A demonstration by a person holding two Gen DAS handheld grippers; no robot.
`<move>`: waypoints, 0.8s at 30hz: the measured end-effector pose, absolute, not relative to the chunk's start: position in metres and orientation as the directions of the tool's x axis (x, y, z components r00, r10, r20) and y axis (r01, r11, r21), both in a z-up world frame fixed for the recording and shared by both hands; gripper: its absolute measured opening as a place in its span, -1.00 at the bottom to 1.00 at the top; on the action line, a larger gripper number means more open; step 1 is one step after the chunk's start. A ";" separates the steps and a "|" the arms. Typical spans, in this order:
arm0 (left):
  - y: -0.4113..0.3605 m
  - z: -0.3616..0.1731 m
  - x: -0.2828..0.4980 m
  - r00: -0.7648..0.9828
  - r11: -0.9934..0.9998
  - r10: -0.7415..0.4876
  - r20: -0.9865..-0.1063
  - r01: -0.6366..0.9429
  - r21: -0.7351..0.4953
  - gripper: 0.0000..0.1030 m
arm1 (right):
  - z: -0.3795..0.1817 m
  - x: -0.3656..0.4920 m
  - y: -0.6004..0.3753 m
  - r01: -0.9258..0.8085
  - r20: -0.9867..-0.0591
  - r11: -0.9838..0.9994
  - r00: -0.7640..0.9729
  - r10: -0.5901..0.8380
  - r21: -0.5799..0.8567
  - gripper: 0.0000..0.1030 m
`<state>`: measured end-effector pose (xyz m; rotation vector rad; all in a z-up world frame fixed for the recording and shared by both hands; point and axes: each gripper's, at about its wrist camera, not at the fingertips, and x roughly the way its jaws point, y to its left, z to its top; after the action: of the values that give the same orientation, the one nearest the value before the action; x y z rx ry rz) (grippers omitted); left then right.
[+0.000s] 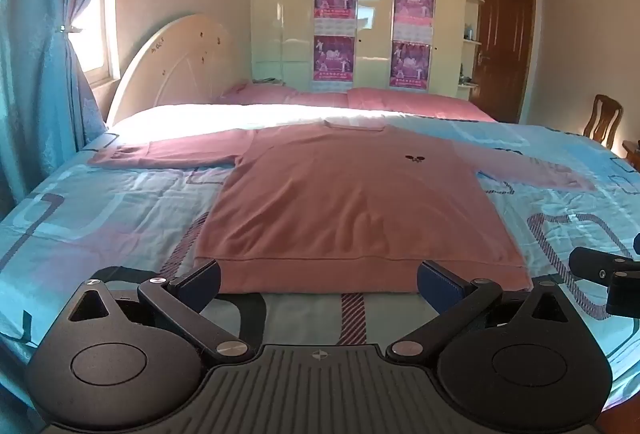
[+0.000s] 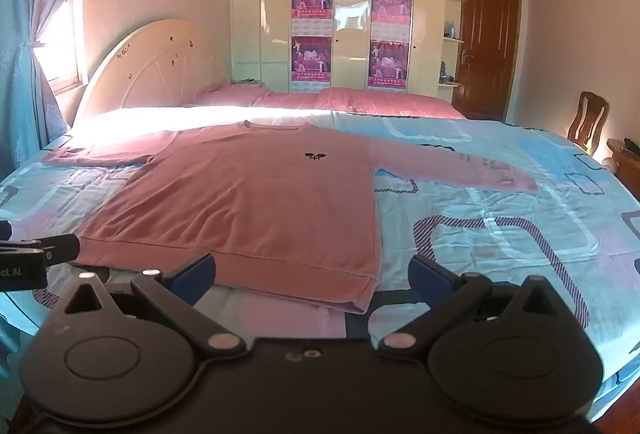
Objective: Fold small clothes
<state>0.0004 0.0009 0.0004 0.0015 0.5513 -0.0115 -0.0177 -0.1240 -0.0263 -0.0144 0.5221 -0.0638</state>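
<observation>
My left gripper (image 1: pixel 318 280) and right gripper (image 2: pixel 312 274) are both spread wide, holding nothing, just short of the hem of the sweater (image 1: pixel 352 205), spread flat on the bed (image 1: pixel 100 209). Glare washes out its collar.

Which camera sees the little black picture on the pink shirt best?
The right wrist view. There the small black emblem on the pink long-sleeved shirt sits near the middle of the frame and looks sharper. The left wrist view also shows the emblem, but further right, smaller and blurrier.
</observation>
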 end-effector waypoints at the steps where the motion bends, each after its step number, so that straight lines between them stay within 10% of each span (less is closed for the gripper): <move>1: 0.001 0.000 0.001 0.852 1.000 -0.011 -0.524 0.011 -0.002 1.00 | -0.026 -0.018 -0.124 0.056 -0.498 0.998 0.865 -0.063 -0.029 0.99; 24: 0.008 0.008 -0.001 0.859 0.999 -0.007 -0.511 0.023 0.025 1.00 | -0.022 -0.021 -0.121 0.077 -0.488 0.997 0.869 -0.083 -0.032 0.99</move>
<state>-0.0007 0.0076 0.0083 0.0310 0.5367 -0.0158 -0.0207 -0.1207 -0.0217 -0.0120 0.5114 -0.0834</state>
